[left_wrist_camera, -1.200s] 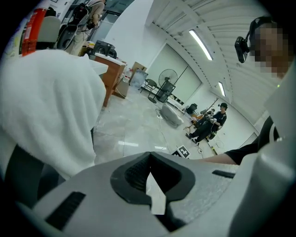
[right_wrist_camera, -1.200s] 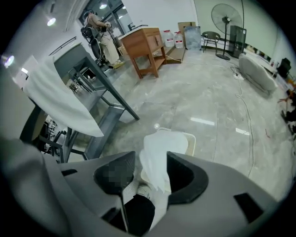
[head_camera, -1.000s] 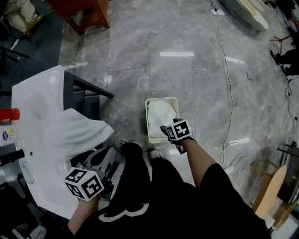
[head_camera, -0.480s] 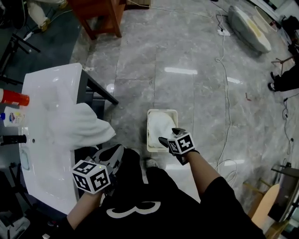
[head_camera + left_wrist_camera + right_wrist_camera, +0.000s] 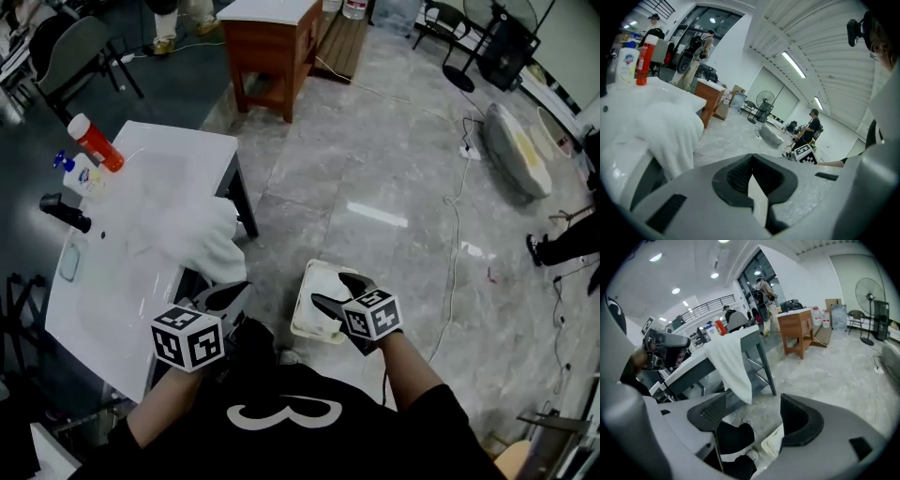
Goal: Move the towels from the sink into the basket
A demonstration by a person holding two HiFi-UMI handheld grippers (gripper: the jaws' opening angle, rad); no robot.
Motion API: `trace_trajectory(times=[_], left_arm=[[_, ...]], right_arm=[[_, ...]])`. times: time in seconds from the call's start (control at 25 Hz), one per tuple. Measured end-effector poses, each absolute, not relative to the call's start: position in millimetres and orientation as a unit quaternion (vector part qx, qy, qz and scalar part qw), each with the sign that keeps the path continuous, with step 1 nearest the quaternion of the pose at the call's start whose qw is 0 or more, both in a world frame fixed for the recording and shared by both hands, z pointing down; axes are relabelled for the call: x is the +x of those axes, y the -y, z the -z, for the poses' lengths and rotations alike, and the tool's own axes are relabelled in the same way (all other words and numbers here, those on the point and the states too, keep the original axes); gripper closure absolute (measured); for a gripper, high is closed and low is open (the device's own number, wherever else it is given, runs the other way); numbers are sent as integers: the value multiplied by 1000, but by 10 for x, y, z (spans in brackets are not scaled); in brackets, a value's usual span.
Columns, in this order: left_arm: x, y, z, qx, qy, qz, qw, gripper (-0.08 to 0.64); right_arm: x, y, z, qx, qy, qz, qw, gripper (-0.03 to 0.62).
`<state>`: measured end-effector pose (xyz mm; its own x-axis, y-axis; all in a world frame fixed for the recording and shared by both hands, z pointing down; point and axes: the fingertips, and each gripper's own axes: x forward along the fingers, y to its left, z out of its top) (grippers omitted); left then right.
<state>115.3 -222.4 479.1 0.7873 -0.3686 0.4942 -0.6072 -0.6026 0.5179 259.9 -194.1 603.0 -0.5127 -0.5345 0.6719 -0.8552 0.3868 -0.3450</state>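
A white towel lies in the white sink and hangs over its front edge. On the floor stands a cream basket with another white towel inside. My right gripper hovers above the basket. Its jaws have just been opening and stand open with nothing between them. My left gripper is shut and empty. It sits just below the hanging towel, near the sink's front corner, apart from the cloth.
A red bottle, a blue-and-white bottle and a black tap stand at the sink's far side. A wooden cabinet is at the back. A white cable trails over the marble floor to the right.
Both grippers have risen. The right one lifted off the basket and rolled, leaving the towel inside. The head view swung up, showing more of the room.
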Motion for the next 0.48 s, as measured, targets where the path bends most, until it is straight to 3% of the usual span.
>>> trace_trajectory(times=[0.48], left_arm=[[215,2092,-4133,862,370,-101,330,554]], right_arm=[[1400,2329,-4605,335,901,-217,172,241]])
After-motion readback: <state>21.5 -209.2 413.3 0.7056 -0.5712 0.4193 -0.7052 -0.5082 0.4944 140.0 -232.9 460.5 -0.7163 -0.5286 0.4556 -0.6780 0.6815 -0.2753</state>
